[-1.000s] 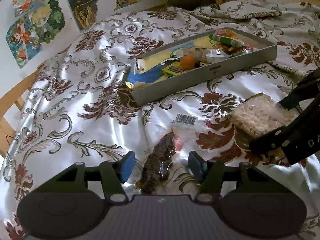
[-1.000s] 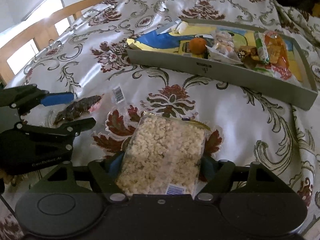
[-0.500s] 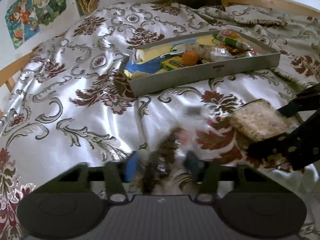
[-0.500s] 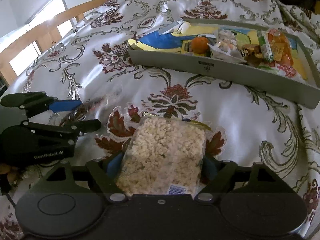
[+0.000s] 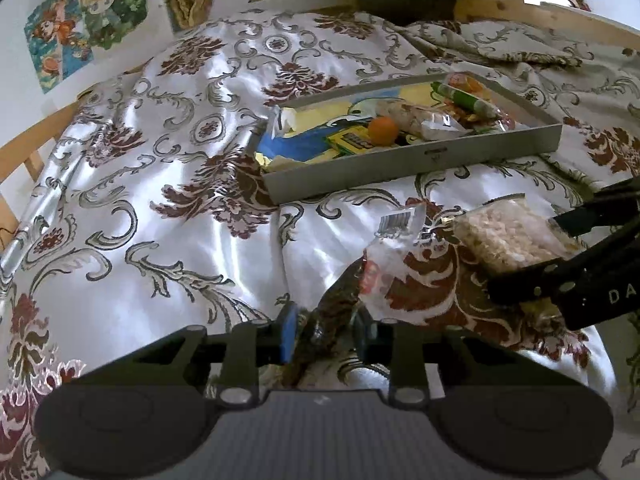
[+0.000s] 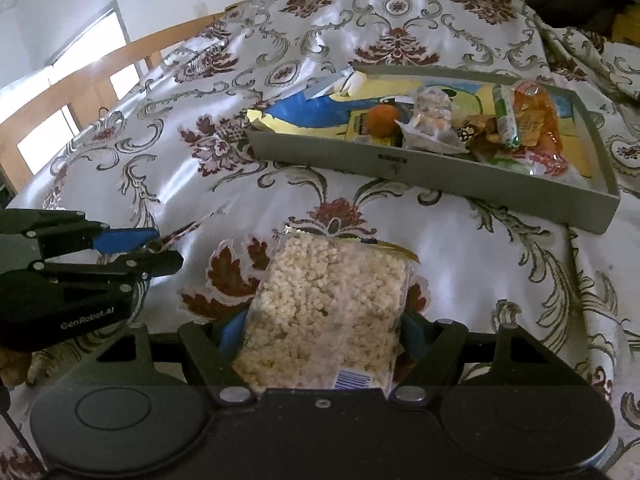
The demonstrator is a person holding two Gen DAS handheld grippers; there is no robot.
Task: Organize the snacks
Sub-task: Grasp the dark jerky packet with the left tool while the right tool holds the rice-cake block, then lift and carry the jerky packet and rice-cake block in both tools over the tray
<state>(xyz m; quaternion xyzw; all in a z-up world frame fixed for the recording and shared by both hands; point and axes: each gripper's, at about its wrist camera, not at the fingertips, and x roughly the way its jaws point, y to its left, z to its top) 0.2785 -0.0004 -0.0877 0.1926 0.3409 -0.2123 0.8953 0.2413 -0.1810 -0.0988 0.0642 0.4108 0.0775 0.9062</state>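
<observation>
— Snacks: dark snack in a clear wrapper point(image 5: 340, 304) pinched between the blue pads of the left hand-held gripper point(image 5: 324, 334), barcoded end point(image 5: 398, 222) tilted up and away over the bed.
— And further right?
— Puffed-rice packet point(image 6: 328, 312) clamped at its near end in the right hand-held gripper point(image 6: 320, 332), one blue pad against each long side, far end stretching toward the tray. Seen from the left wrist too, same packet point(image 5: 512, 236) between the black fingers.
— Touching the bedspread?
— Cannot tell for either one.
— Tray?
— Grey tray point(image 6: 440, 174) lying on the flowered bedspread point(image 5: 168, 216), beyond both grippers, well apart from them. Blue and yellow liner bare at its left end; then an orange fruit point(image 6: 382, 120), a clear bag of pale pieces point(image 6: 430, 114), a green stick pack point(image 6: 505, 118), and orange packets point(image 6: 538, 120) crowded at the right end.
— Anything behind?
— Cartoon posters point(image 5: 86, 16) on the white wall, wooden bed frame point(image 6: 86, 76) at the left edge.
</observation>
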